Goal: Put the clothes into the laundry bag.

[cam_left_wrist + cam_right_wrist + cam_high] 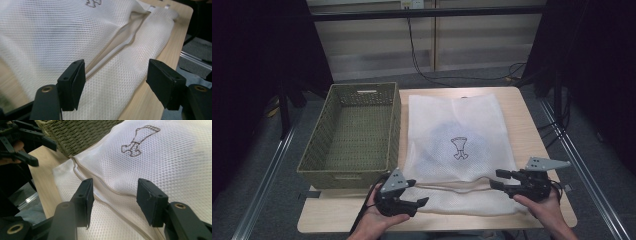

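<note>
A white mesh laundry bag (455, 145) is being laid flat across the right half of the wooden table (532, 125), its far edge near the table's back edge and its near edge folded over close to the front edge. Its fabric is being shown as a fine honeycomb net, soft and slightly rumpled, with a smooth pale band (117, 47) running along the fold. A small dark outlined emblem (459, 148) is being displayed at the bag's centre; no readable writing is being made out on it. A rectangular woven basket (354, 134) of olive-green wicker is being kept along the table's left edge, just beside the bag. The left gripper (419, 204) is being held over the bag's near left corner, with its black jaws standing apart and nothing being gripped between them. The right gripper (497, 179) is being held over the bag's near right corner, with its jaws spread wide and nothing being clasped. Flat, squared rubber pads (87, 200) are being seen on the jaws.
</note>
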`<state>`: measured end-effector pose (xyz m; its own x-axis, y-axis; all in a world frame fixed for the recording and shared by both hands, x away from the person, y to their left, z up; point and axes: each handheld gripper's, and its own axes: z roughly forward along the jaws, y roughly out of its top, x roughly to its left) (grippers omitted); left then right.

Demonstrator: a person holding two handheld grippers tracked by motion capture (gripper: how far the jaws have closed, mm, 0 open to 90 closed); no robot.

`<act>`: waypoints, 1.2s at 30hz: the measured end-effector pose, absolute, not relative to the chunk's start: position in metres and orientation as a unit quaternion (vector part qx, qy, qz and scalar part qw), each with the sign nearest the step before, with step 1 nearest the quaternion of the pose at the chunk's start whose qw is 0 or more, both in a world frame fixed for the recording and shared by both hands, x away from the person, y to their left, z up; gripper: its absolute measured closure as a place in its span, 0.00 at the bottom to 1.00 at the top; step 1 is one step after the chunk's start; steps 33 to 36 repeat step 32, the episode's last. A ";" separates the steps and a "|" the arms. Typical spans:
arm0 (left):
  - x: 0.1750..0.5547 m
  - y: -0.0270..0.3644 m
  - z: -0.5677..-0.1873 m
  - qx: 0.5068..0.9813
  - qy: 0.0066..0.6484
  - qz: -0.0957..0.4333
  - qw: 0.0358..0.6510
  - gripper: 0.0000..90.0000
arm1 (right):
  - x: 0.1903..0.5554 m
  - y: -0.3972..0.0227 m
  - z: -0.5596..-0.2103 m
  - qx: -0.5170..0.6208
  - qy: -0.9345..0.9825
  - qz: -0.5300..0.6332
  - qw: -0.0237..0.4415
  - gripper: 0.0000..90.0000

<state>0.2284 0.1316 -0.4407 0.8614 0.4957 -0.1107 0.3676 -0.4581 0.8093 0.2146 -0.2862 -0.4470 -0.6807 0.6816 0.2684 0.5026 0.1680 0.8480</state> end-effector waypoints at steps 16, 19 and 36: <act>0.212 0.201 -0.431 0.821 0.302 0.108 0.473 0.43 | 0.183 -0.327 -0.454 0.438 0.727 0.512 0.127 0.58; 0.209 0.213 -0.433 0.814 0.314 0.105 0.478 0.46 | 0.180 -0.332 -0.457 0.442 0.731 0.503 0.130 0.58; 0.207 0.224 -0.437 0.808 0.328 0.117 0.476 0.40 | 0.175 -0.343 -0.464 0.466 0.724 0.489 0.139 0.57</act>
